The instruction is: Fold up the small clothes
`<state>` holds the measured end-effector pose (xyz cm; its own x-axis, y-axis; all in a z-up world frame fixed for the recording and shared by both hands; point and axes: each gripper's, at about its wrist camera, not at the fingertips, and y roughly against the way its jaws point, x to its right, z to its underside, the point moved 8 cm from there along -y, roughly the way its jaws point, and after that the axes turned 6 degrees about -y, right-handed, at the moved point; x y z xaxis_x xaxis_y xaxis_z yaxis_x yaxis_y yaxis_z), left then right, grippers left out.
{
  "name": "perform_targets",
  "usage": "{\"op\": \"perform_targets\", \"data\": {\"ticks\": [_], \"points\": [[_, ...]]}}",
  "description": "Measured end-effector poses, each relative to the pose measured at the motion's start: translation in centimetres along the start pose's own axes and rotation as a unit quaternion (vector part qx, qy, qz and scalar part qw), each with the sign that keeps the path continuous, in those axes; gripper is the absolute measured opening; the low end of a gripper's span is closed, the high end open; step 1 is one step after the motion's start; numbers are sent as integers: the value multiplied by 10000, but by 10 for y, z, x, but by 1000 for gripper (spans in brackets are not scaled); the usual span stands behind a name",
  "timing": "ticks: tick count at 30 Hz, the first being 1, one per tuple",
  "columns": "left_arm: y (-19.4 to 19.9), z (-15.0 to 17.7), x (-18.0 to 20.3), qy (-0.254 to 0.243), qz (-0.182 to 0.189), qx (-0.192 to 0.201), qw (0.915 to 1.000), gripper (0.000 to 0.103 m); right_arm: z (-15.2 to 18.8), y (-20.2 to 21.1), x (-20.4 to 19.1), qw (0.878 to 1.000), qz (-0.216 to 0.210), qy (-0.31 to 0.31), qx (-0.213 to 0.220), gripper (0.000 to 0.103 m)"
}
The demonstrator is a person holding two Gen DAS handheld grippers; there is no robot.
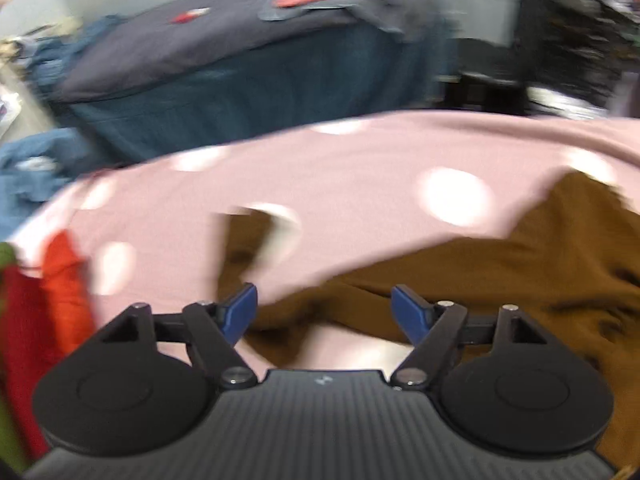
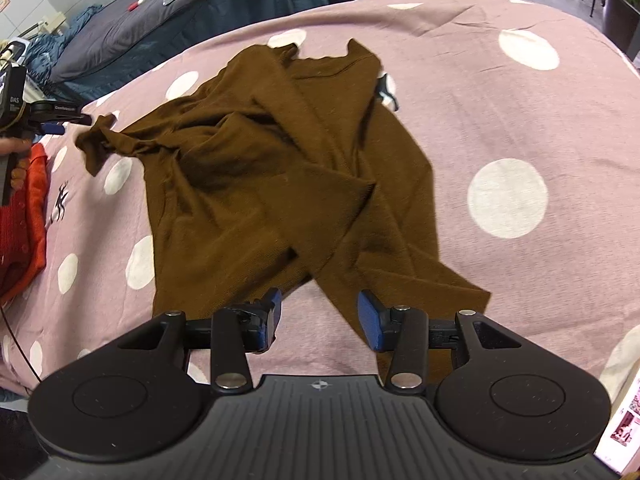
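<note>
A brown long-sleeved top [image 2: 280, 168] lies crumpled on a pink bedspread with white dots [image 2: 520, 112]. My right gripper [image 2: 318, 316] is open, low over the near hem, with one sleeve end between its blue pads. My left gripper [image 1: 324, 308] is open in its own blurred view, with brown cloth [image 1: 520, 272] just ahead of its fingertips. In the right wrist view the left gripper [image 2: 82, 120] sits at the far left, right at a bunched sleeve end [image 2: 98, 144]; I cannot tell from there whether it touches the cloth.
Red and orange clothes [image 2: 24, 216] lie at the bedspread's left edge, also visible in the left wrist view [image 1: 60, 288]. A second bed with dark grey cover [image 2: 160, 12] and blue bedding stands behind. Shelves and plants are at the far right.
</note>
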<state>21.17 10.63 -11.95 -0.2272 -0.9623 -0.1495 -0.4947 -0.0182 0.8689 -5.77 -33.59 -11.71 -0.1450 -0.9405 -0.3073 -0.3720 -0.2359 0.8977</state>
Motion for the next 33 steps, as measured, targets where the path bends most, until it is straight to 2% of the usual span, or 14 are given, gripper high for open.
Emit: {"op": "perform_targets", "data": {"ticks": [2, 4, 6, 7, 11, 15, 16, 18, 19, 22, 26, 28, 33], "points": [[0, 14, 30, 40, 630, -124, 9979, 74, 1, -2, -2, 10000, -7, 21, -41, 74], [-6, 28, 55, 205, 1080, -324, 9934, 72, 2, -4, -4, 10000, -10, 30, -77, 74], [-14, 41, 76, 299, 1424, -489, 9882, 66, 3, -5, -6, 9999, -5, 52, -97, 75], [-20, 46, 85, 321, 1468, -573, 9870, 65, 4, -5, -6, 9999, 3, 66, -98, 75], [-44, 59, 105, 337, 1228, -742, 9891, 64, 7, -2, -3, 9999, 70, 42, -97, 75], [-57, 55, 115, 337, 1158, -680, 9904, 60, 10, 2, 5, 9998, 181, -50, -77, 77], [-58, 52, 117, 278, 1121, -587, 9916, 54, 11, 3, 7, 9998, 196, -74, -77, 77], [-55, 47, 121, 267, 1204, -512, 9910, 7, 12, 3, 9, 9997, 205, -112, -85, 77], [-53, 46, 122, 354, 1289, -518, 9897, 6, 12, 3, 9, 9997, 202, -118, -96, 77], [-40, 44, 116, 352, 1226, -423, 9909, 5, 12, 1, 5, 9998, 106, -88, -113, 77], [-9, 67, 96, 302, 1094, -344, 9929, 5, 17, -10, -12, 9982, -393, 66, -443, 78], [8, 93, 75, 506, 991, -449, 9928, 5, 23, -21, -24, 9946, -741, 76, -727, 83], [52, 188, 15, 1299, 706, -933, 9846, 5, 40, -55, -53, 9798, -1351, 85, -1471, 84]]}}
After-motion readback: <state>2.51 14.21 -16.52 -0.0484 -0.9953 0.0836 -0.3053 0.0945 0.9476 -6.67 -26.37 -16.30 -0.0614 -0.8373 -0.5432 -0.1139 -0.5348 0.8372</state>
